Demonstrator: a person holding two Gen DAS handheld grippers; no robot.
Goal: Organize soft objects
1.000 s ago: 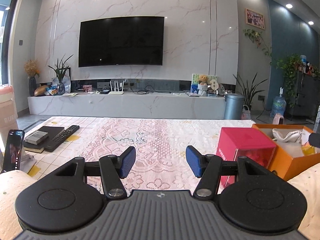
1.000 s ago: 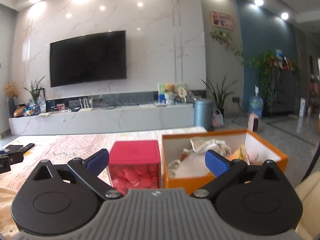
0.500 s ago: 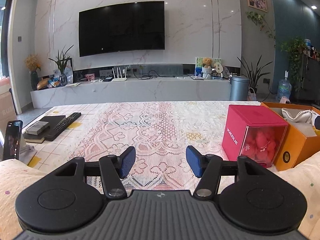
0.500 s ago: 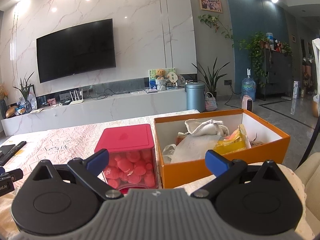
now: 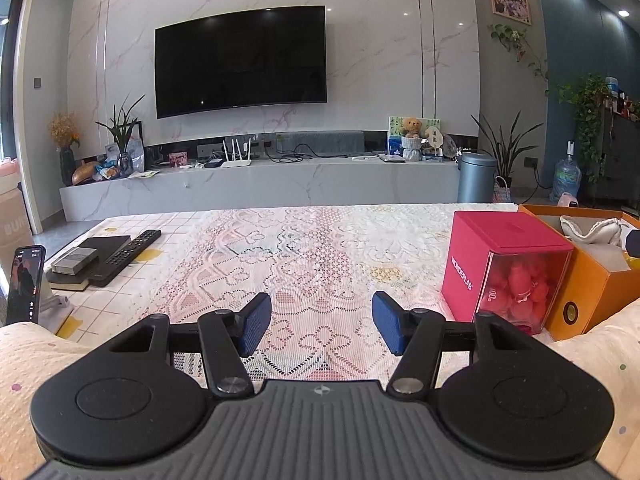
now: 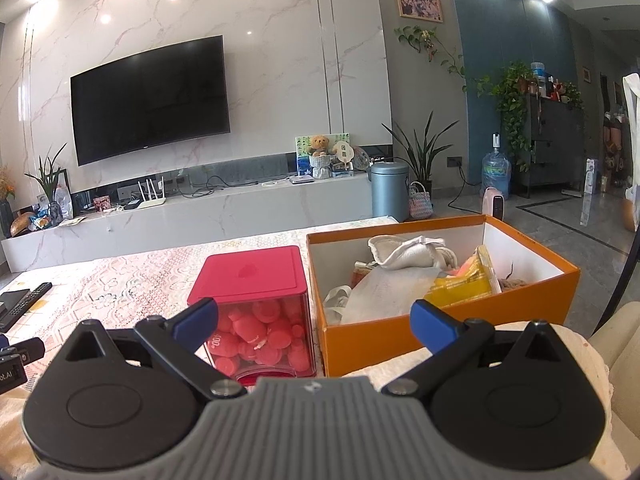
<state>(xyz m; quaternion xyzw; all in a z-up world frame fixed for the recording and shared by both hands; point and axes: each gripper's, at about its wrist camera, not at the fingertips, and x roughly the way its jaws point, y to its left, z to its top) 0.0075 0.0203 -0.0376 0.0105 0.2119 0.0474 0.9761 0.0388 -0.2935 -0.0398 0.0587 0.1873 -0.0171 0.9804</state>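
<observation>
With both my left gripper [image 5: 321, 322] and right gripper [image 6: 313, 320] wide open, empty, I risk snagging several tangled cloths [image 6: 404, 276] from the orange cardboard box [image 6: 452, 316].

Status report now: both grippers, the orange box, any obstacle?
Left gripper open, empty, over lace tablecloth. Right gripper open, empty, short of orange box holding soft items. Red-lidded container beside box, between right fingers' line.

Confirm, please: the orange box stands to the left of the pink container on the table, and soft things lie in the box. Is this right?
Not quite. The orange box stands to the right of the pink container, not to the left; the right wrist view shows it. Soft things such as a white cloth do lie in the box.
</observation>
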